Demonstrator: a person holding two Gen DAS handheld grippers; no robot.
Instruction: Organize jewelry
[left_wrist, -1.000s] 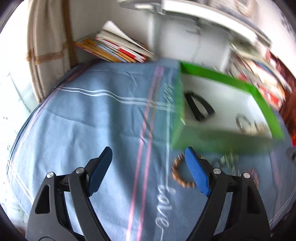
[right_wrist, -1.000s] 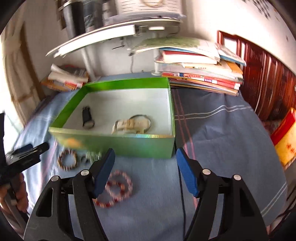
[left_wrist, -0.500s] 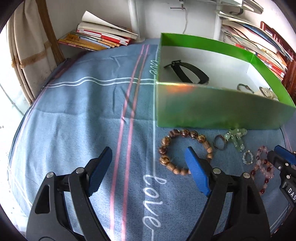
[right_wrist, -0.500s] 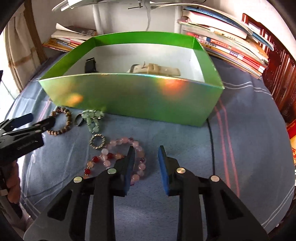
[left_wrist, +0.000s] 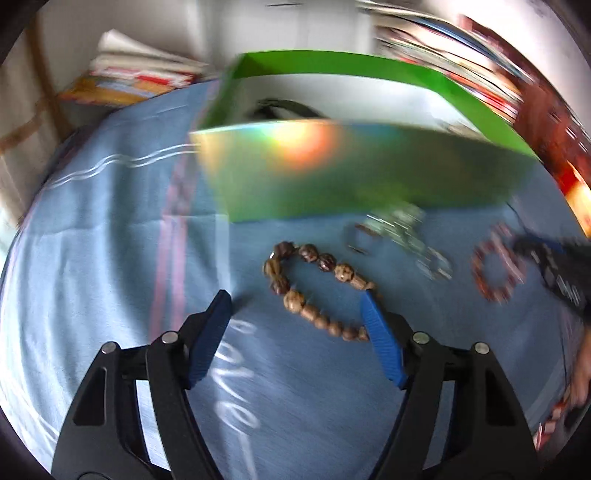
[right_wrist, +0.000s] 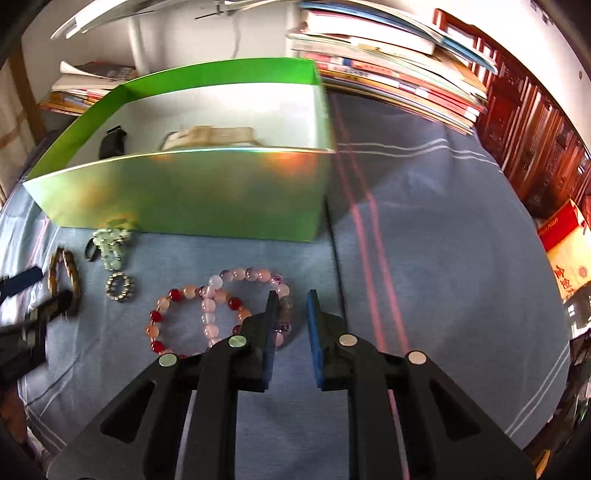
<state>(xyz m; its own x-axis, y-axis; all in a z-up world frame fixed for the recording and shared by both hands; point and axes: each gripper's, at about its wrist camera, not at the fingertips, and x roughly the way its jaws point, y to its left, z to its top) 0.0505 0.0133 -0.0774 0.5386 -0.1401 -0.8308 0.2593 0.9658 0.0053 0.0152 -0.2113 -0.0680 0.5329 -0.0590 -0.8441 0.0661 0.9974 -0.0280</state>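
Because the green box (right_wrist: 192, 195) stands open on the blue cloth (right_wrist: 424, 240) as the jewelry's home, the left gripper (left_wrist: 295, 310) closes wide around the wooden bracelet (left_wrist: 314, 288) while the right gripper (right_wrist: 291, 295) narrows on the pink bracelet's (right_wrist: 221, 295) edge, neither gripping yet.
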